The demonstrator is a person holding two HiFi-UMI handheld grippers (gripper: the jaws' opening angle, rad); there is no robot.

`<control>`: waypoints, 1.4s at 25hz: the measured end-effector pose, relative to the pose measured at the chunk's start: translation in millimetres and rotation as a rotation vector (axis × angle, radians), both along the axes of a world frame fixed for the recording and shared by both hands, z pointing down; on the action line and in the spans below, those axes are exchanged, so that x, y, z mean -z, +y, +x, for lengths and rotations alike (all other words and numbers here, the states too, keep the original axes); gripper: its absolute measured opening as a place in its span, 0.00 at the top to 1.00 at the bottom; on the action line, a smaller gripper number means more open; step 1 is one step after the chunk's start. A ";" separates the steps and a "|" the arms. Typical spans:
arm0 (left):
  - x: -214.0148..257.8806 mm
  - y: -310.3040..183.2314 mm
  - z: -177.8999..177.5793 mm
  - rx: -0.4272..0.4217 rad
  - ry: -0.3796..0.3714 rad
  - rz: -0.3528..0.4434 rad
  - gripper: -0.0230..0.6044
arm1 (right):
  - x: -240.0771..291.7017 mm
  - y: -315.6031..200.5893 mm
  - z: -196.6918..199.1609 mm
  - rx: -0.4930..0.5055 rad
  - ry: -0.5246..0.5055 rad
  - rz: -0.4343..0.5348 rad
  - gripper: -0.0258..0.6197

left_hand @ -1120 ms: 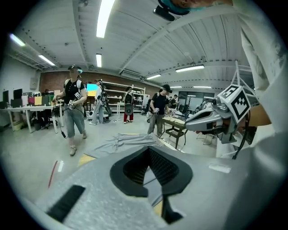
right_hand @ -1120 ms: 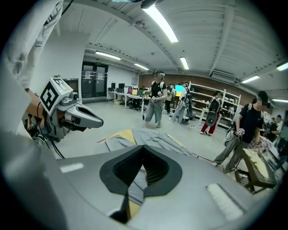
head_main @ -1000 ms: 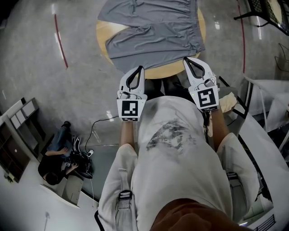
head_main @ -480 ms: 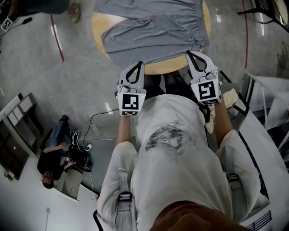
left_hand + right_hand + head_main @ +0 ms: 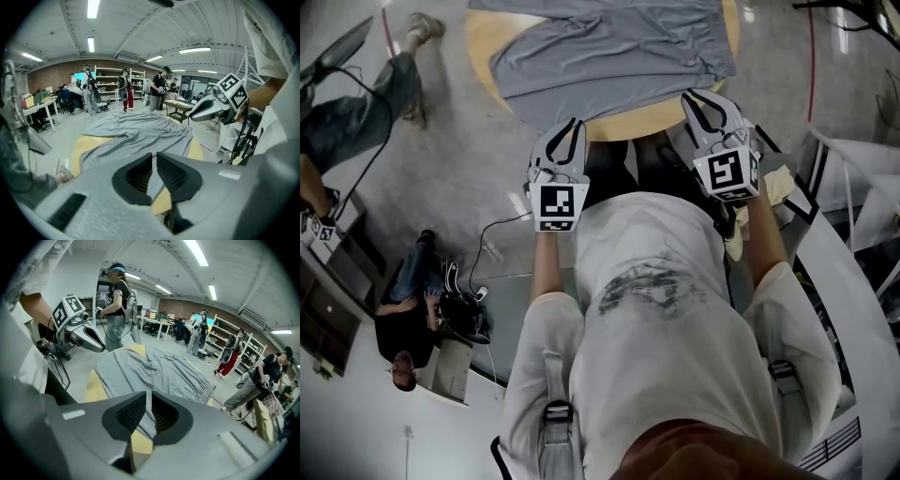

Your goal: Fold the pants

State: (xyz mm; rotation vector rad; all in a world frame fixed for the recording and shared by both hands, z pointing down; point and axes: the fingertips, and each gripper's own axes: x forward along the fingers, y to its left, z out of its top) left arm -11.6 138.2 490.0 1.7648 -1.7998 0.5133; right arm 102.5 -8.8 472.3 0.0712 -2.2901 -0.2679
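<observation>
**Grey pants lying spread on the round table, both grippers hanging at its near edge**

The grey pants (image 5: 609,52) are lying spread flat over the round wooden table (image 5: 661,120). They are covering most of its top and leaving a bare wooden strip along the table's near edge. In the head view the gathered waistband is lying toward the table's right side and the legs toward its left.

The left gripper (image 5: 573,124) is hanging just off the table's near edge, and the right gripper (image 5: 700,95) is reaching over that same edge further right. Both pairs of jaws have just been opening and are standing a narrow slit apart, with nothing between them and no cloth touched.

A polished grey floor (image 5: 441,187) is spreading all round the table. A person (image 5: 408,323) is sitting on it well away from the table. Beyond the table's far side, people (image 5: 124,89) are standing before shelves (image 5: 108,75) and a brick wall (image 5: 47,75), under strip lights (image 5: 93,7)
</observation>
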 end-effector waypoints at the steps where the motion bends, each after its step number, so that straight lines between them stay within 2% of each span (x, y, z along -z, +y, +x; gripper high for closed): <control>1: -4.6 1.8 1.0 -0.004 -0.001 -0.010 0.90 | -4.4 0.8 1.7 0.003 0.008 -0.005 0.88; 12: -54.2 12.3 10.6 -0.047 0.002 -0.097 0.82 | -60.9 0.2 17.7 0.059 0.105 -0.015 0.82; 23: -89.3 32.0 7.6 -0.045 -0.006 -0.183 0.75 | -92.2 -6.4 29.7 0.097 0.176 -0.012 0.76; 35: -119.7 48.5 4.0 -0.082 -0.031 -0.263 0.66 | -119.9 -23.0 45.5 0.126 0.263 0.035 0.67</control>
